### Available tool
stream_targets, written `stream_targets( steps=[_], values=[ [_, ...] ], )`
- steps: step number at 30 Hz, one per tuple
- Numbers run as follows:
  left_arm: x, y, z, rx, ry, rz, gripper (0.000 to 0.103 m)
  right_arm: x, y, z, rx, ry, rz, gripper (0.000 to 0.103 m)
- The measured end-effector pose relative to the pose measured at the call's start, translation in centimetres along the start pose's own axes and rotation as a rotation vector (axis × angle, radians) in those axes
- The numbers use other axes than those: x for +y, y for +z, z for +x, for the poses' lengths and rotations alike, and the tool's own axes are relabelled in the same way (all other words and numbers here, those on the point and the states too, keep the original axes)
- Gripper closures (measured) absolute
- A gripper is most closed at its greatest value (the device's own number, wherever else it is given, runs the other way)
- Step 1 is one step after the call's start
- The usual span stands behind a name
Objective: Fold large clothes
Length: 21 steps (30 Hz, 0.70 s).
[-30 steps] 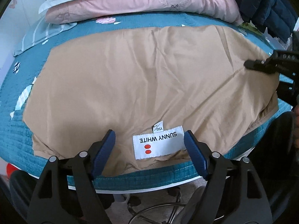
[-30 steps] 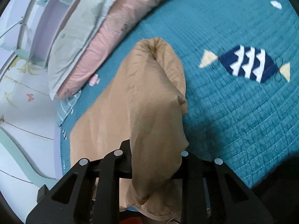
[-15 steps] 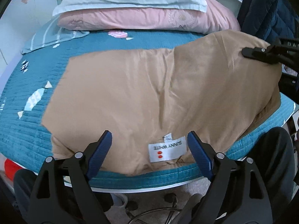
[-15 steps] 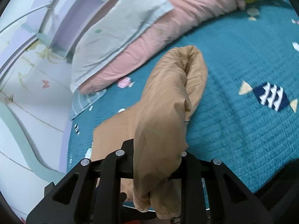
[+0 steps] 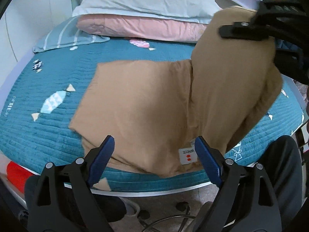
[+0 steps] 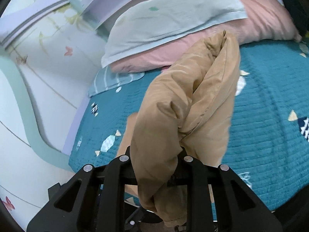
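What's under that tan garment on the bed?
Under the tan garment lies a teal quilt with candy patches, showing around its edges. Whatever lies directly beneath the spread cloth is covered. The right gripper lifts one side, baring more quilt there.

A teal quilted bedspread (image 5: 58, 73) is covering the bed — a pale pillow (image 5: 146, 0) is lying on a pink duvet (image 5: 135, 27), and something red (image 5: 15, 174) is showing below.
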<state>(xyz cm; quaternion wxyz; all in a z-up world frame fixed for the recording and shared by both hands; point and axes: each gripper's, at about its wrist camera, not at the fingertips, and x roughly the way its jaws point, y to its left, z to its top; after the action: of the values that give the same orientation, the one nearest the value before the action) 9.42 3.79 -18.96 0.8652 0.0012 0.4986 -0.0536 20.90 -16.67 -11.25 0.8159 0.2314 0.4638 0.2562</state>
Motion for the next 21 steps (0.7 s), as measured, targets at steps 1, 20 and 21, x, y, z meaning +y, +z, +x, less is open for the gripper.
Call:
stream_targets(
  steps=[1, 20, 21],
  values=[
    [0.6, 0.0, -0.3, -0.008, 0.000, -0.007, 0.017, 0.8, 0.0, 0.7, 0.012, -0.001, -0.012, 0.083],
    [9.1, -2.1, -0.7, -0.002, 0.009, -0.152, 0.015, 10.7, -4.2, 17.8, 0.328, -0.067, -0.236, 0.083],
    [9.5, -2.3, -0.6, 0.005, 0.013, -0.160, 0.015, 10.7, -4.4, 18.6, 0.342, -0.071, -0.235, 0.083]
  ],
)
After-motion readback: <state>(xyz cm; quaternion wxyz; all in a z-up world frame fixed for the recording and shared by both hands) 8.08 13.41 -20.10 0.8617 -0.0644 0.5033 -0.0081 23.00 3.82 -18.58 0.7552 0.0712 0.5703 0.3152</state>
